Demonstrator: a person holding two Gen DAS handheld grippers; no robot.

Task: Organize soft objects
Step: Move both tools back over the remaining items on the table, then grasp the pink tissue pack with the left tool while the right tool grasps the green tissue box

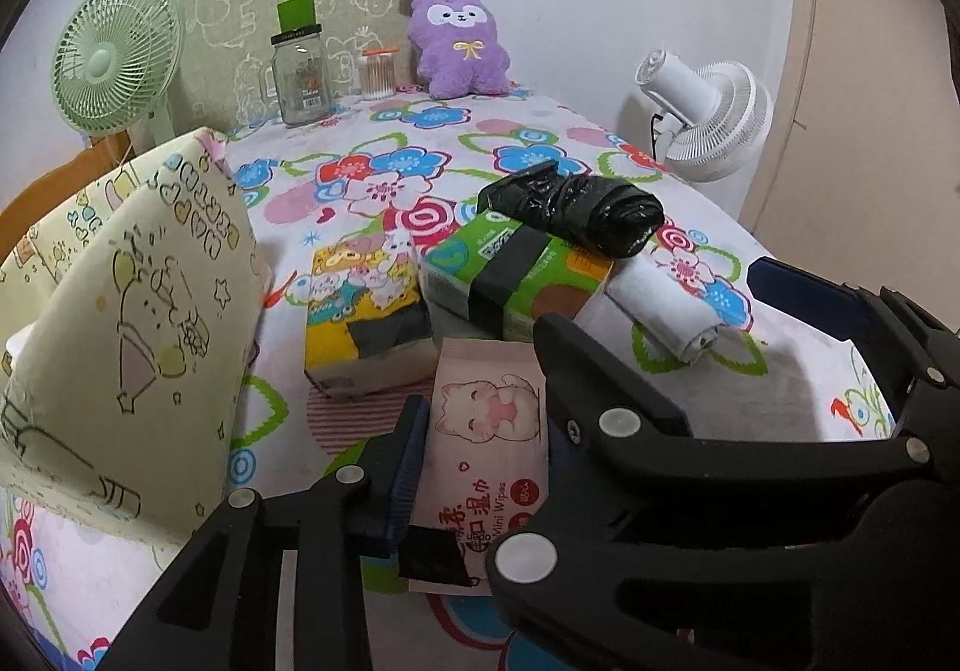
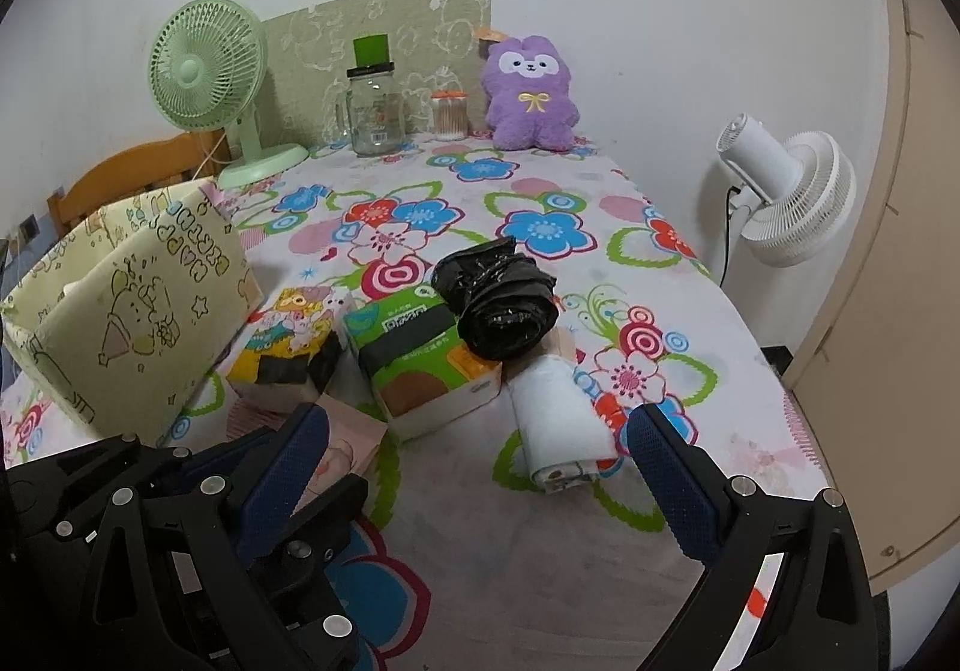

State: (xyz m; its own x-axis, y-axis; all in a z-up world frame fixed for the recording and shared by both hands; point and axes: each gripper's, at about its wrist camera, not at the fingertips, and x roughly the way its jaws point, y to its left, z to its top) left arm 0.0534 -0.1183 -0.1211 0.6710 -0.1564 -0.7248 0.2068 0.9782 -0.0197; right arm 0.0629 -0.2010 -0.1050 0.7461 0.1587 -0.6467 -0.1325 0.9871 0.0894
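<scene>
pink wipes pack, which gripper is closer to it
Left. The left gripper is closed on the pink wipes pack; the right gripper hangs open beside it, around the white roll.

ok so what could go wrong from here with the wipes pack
The left hand-held gripper pinches only the near part of the soft wipes pack, so it may sag or slip when lifted. The pack's far end lies close to the yellow tissue pack and could drag it. The storage box has floppy walls that the pack could catch on.

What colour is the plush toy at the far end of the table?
The plush toy is purple with a white face and a yellow bow; the right wrist view shows it best.
</scene>
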